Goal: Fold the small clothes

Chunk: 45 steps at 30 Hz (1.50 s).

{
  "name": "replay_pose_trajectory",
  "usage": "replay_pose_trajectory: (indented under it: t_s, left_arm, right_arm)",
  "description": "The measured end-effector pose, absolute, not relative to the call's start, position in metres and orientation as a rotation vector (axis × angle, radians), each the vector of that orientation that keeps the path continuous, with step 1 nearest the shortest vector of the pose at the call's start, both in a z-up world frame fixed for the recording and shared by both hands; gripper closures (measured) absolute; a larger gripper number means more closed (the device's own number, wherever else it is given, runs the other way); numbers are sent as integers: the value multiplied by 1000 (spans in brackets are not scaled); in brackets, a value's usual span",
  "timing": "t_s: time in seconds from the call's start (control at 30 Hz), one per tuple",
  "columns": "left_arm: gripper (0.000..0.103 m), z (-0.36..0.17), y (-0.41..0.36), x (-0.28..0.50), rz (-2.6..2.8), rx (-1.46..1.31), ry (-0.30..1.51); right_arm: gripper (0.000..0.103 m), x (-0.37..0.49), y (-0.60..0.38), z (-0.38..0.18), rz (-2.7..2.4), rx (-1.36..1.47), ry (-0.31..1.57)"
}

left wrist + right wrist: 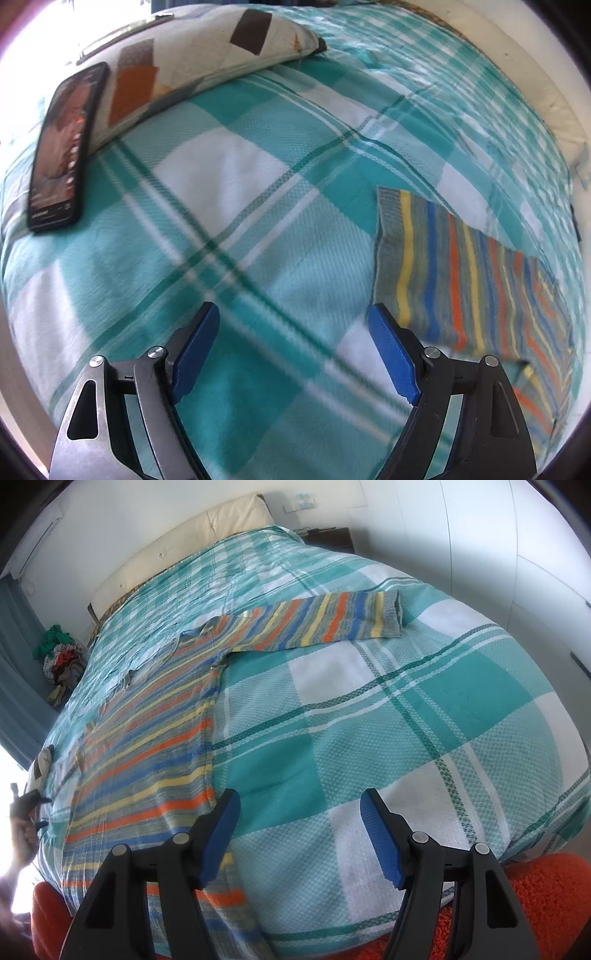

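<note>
Knitted and soft, the striped sweater (155, 734) lay flat on the bed (406, 716), right sleeve (325, 622) stretched far right. Both tools, left (293, 325) and right (299, 812), hung released; I'd pinch its limp, light cuff.

A teal-checked bed (424, 701) carries a striped sweater (155, 746), phone (64, 147) and pillow (207, 48).

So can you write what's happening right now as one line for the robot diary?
stage: sweater spread flat | striped sweater on bed | left gripper open, empty | right gripper open, empty | phone by pillow
</note>
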<state>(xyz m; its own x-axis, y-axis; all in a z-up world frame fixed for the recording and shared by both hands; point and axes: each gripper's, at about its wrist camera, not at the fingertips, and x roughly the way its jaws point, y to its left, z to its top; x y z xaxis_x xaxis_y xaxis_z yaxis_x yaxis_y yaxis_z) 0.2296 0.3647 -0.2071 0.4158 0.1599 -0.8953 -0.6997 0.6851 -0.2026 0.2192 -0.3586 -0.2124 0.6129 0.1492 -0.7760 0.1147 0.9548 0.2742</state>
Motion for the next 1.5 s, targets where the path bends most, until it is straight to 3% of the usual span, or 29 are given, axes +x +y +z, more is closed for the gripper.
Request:
replay_pose_trajectory:
  t_s: [0.2, 0.37, 0.5, 0.67, 1.07, 1.5]
  left_arm:
    - [13, -196, 311, 200, 426, -617, 974]
    - [11, -212, 263, 226, 365, -484, 1022]
    - [1, -231, 248, 236, 408, -379, 1051]
    - [0, -237, 229, 233, 431, -241, 1021]
    - [0, -237, 224, 223, 410, -223, 985]
    - [0, -237, 221, 222, 411, -204, 983]
  right_arm:
    - [34, 221, -361, -208, 29, 337, 893]
    - [31, 251, -359, -205, 1, 295, 900]
    - [31, 279, -358, -207, -38, 203, 866]
    - [28, 302, -363, -252, -52, 114, 963]
    - [16, 302, -352, -258, -50, 47, 944]
    - [14, 306, -348, -258, -54, 32, 967]
